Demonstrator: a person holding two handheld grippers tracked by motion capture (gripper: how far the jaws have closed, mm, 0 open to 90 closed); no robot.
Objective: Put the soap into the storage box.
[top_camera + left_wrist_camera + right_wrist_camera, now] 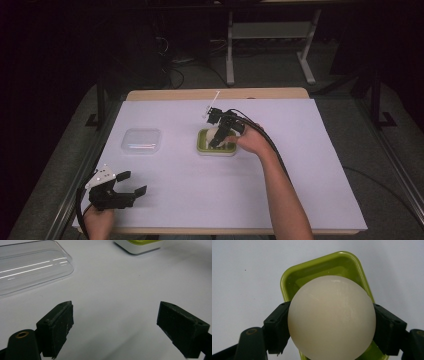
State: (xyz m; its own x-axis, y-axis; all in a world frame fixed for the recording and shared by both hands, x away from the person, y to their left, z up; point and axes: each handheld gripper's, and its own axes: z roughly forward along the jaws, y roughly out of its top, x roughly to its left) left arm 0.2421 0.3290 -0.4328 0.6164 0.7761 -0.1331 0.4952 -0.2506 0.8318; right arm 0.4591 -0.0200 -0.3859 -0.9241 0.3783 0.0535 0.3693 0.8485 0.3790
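I hold the smooth, likely slippery cream ball (331, 317) across its middle, right gripper (332, 325) jaws clamped, above the green tray (294, 280) (left gripper (115, 327) spread, idle).

I see open white sheet (240, 185) between both hands; the clear lid (141, 140) and green tray (202, 142) are the obstacles.
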